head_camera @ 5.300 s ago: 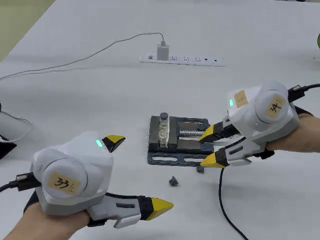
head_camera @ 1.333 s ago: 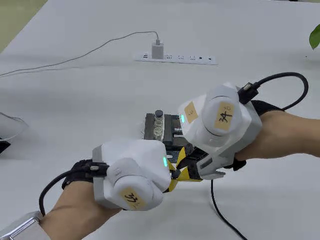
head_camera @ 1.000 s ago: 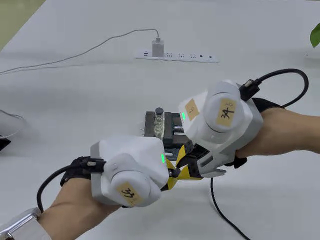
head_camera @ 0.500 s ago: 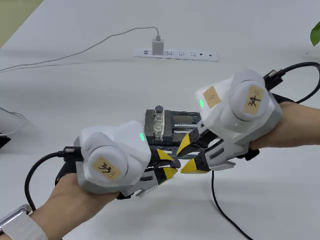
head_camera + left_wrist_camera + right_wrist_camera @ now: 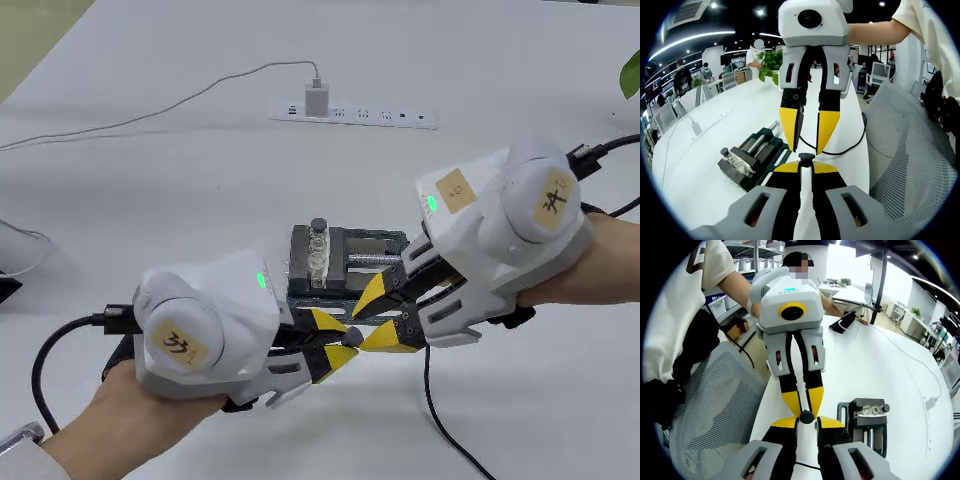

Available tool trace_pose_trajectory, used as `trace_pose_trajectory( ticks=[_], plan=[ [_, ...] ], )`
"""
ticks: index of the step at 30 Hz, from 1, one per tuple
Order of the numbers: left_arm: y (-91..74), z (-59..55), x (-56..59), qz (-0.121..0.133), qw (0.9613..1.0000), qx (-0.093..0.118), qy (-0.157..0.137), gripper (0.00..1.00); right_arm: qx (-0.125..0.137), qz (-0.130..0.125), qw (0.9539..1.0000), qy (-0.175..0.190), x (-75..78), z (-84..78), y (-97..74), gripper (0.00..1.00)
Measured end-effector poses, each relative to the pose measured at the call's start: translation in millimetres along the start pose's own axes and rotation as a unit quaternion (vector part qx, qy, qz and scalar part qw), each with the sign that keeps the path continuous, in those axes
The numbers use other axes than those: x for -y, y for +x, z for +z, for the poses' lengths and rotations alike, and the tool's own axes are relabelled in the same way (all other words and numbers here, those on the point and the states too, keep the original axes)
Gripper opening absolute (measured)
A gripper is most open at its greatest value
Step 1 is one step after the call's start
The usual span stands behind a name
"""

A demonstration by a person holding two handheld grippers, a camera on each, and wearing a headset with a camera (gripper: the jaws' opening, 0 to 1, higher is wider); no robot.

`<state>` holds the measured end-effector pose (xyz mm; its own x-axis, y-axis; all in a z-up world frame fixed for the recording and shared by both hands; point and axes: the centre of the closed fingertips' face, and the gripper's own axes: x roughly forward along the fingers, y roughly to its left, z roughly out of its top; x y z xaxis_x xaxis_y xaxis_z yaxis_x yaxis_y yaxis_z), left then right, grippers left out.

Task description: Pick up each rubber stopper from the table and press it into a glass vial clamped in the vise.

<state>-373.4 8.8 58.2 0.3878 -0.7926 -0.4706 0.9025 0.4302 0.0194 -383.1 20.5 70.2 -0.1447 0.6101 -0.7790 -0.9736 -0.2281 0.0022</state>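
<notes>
On my left gripper (image 5: 336,338), the handwritten tan paper sticker (image 5: 178,346) reads "33"; on my right gripper (image 5: 372,326), a matching tan sticker (image 5: 553,199) reads "34".

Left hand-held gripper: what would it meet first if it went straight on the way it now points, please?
Probably the right hand-held gripper, whose open tips face it just ahead of the rubber stopper it holds.

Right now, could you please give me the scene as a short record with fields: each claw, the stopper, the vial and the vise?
left claw: shut on a rubber stopper at its tips
right claw: open, tips pointing at the left claw, close to that stopper
vise: on the white table, beyond both claws
vial: clamped in the vise, a dark stopper on its top
</notes>
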Motion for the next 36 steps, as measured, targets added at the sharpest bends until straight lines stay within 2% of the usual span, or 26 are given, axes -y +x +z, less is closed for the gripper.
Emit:
trace_pose_trajectory(
  ticks=[13,16,18,28,36],
  plan=[
    [-0.7,3.1,0.6,-0.002,1.0,0.008,0.001,0.03,0.0,0.007,1.0,-0.002,-2.7,0.4,0.1,0.09],
    [-1.8,6.4,1.3,-0.001,0.9999,0.015,0.002,0.03,0.0,0.009,0.9999,-0.003,-3.2,1.1,0.5,0.08],
    [-2.2,4.6,0.9,0.001,0.9999,0.012,0.004,0.03,-0.001,0.01,0.9999,-0.006,-3.4,1.9,0.9,0.08],
    [-3.6,3.5,-1.0,0.006,0.9998,0.013,-0.016,0.03,-0.009,0.004,0.9997,-0.021,-3.2,5.0,2.4,0.09],
    [-4.5,3.9,2.3,0.003,0.9994,0.018,-0.031,0.03,-0.014,0.003,0.9996,-0.026,-4.6,3.9,3.9,0.09]
  ],
)
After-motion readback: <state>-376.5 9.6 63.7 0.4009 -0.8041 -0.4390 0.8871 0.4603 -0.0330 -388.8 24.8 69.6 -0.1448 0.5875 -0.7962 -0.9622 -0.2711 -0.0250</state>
